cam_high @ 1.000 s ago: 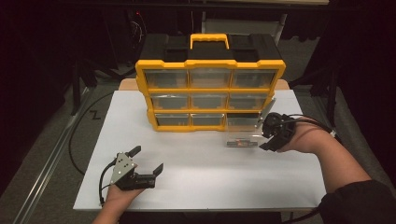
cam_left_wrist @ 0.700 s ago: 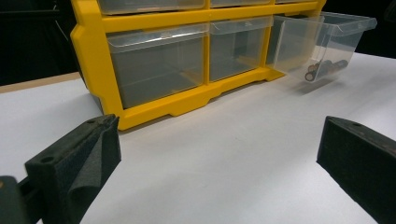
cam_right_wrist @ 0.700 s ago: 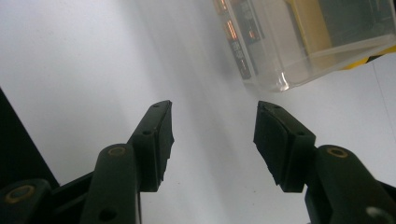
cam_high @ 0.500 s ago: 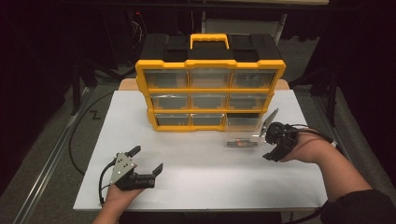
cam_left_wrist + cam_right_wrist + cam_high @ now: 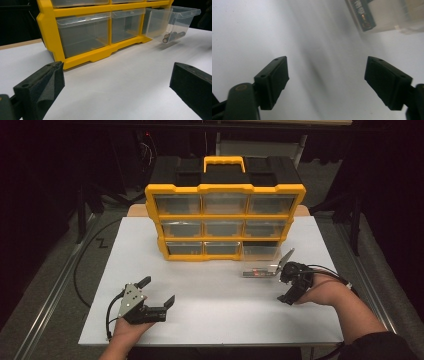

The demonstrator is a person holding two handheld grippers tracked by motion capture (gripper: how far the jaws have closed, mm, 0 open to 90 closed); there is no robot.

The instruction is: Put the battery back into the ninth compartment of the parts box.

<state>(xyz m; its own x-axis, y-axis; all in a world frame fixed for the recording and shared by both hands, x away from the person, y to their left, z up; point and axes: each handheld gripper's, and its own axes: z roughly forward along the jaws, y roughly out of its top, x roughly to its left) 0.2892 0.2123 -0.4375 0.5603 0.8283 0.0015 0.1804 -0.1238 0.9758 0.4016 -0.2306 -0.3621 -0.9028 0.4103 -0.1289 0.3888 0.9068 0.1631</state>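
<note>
A yellow parts organizer [image 5: 225,227] [image 5: 82,58] with clear drawers stands at the back of the white table [image 5: 215,320]. Its bottom right drawer [image 5: 262,255] [image 5: 175,21] [image 5: 382,15] is pulled out, tilted, with several small dark round parts [image 5: 171,37] inside. My right gripper [image 5: 287,285] [image 5: 325,82] sits just in front of and right of that drawer, low over the table. Its jaws have just been opening and nothing is between them. My left gripper [image 5: 159,290] [image 5: 115,92] rests open at the front left, facing the organizer's bottom row, nothing between its fingers.
The organizer has a black top with a yellow carry handle [image 5: 223,164]. Black cables [image 5: 82,280] trail off the table's left side and from the right gripper. Dark floor surrounds the table.
My right gripper has come down and back toward the person, away from the drawer front, and its jaws have spread. The drawer stays pulled out. My left gripper has kept still.
</note>
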